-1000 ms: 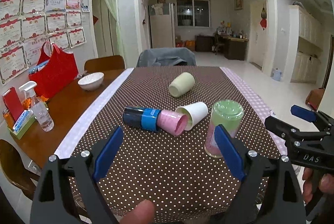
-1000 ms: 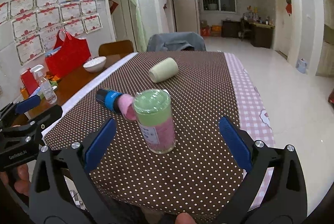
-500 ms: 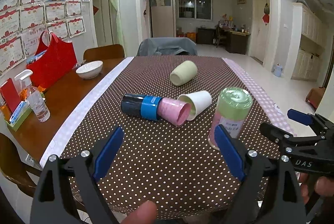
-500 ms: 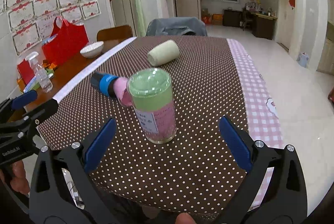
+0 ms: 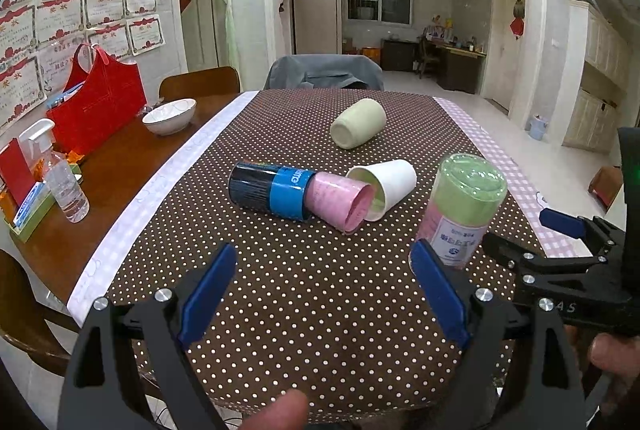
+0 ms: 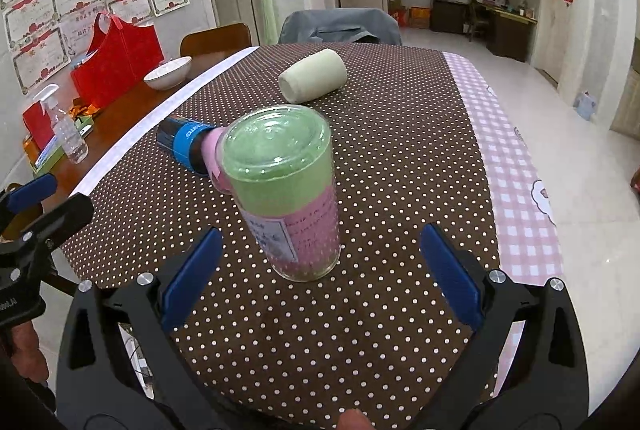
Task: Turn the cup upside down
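A clear cup with green and pink layers [image 6: 286, 189] stands with its closed end up on the dotted tablecloth [image 6: 400, 133], also in the left wrist view [image 5: 464, 205]. My right gripper [image 6: 320, 274] is open, its blue pads on either side just short of the cup. My left gripper [image 5: 324, 294] is open and empty over the cloth, left of that cup. A pink cup stacked in a black and blue one [image 5: 296, 195], a white cup [image 5: 384, 185] and a pale green cup [image 5: 358, 123] lie on their sides.
A white bowl [image 5: 170, 115], a red bag [image 5: 98, 101] and a spray bottle [image 5: 60, 177] sit on the bare wood at left. A grey-covered chair [image 5: 324, 73] stands at the far end. The table's right edge drops to the tiled floor.
Both grippers have moved closer to the table. The green and pink cup now stands larger and nearer between the right gripper's pads. The cups have not moved.
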Tool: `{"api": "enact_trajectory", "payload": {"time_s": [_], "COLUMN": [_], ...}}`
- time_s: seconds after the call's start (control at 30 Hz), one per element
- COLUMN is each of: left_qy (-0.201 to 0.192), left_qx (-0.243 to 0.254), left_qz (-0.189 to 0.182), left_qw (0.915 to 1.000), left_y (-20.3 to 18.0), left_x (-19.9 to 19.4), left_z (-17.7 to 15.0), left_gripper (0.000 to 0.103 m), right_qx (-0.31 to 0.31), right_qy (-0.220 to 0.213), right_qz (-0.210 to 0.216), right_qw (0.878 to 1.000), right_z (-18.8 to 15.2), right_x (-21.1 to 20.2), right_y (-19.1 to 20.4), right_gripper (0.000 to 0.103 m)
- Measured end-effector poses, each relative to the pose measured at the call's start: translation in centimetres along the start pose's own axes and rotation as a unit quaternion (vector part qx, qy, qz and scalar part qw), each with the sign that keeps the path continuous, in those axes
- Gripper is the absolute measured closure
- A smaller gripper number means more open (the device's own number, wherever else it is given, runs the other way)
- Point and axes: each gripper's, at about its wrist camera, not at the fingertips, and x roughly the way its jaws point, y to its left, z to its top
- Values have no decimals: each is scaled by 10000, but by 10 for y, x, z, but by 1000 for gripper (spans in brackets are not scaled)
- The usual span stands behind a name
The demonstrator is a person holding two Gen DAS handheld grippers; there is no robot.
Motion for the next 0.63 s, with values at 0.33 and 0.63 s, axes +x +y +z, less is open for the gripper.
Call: {"api": "enact_trajectory", "payload": {"time_s": [0.33,0.63], "left_qy": [-575,-796], "left_qx": [56,104], "left_qz": [232,469], "left_qw": [9981,9957], "left_y": [-6,-10], "left_x": [-32,-53], "left_z": [4,12], "left_gripper": [15,15], "right_qx": [26,-65], "right_qy": [-197,-472], "right_qz": [-17,0], "right_qw": [9998,9989], "right_z": [-7,-1], "right_x": [-22,-44], "right_y": [7,12], "right_gripper": [6,6]}}
